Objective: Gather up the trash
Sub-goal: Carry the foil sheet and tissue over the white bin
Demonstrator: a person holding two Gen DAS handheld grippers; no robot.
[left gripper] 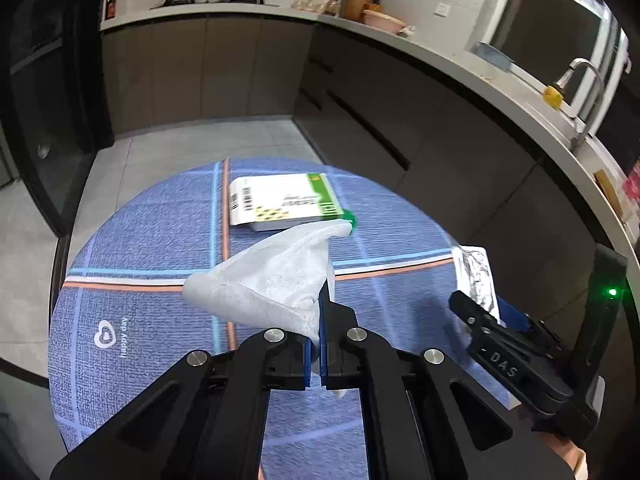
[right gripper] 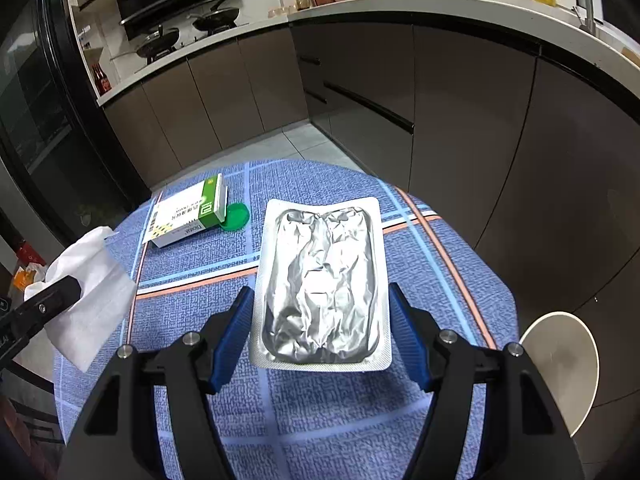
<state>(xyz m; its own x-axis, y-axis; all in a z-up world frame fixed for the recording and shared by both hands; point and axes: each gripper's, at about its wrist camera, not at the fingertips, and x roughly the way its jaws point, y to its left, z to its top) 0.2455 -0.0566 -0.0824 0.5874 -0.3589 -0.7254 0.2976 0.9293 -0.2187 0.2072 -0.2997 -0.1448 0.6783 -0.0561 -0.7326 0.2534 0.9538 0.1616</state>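
Kitchen cabinets ringed a blue round table [right gripper: 460,280] where the left gripper [left gripper: 324,316] pinched a white tissue [left gripper: 272,280], the right gripper [right gripper: 322,328] clasped a foil tray [right gripper: 322,280], and a green-white box [right gripper: 188,216] covered a green lid [right gripper: 238,216].

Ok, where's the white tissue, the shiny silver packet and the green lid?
white tissue [left gripper: 264,280], left wrist view, middle of the crumpled sheet.
silver packet [right gripper: 320,280], right wrist view, centre of the foil.
green lid [right gripper: 238,216], right wrist view, its flat top.

A: How does the left gripper [left gripper: 320,320] stand?
B: Jaws pressed together, pinching a white tissue [left gripper: 272,280], angled downward.
A: And the right gripper [right gripper: 320,336]?
B: Jaws wide, clasping a foil pack [right gripper: 320,280] by its edges.
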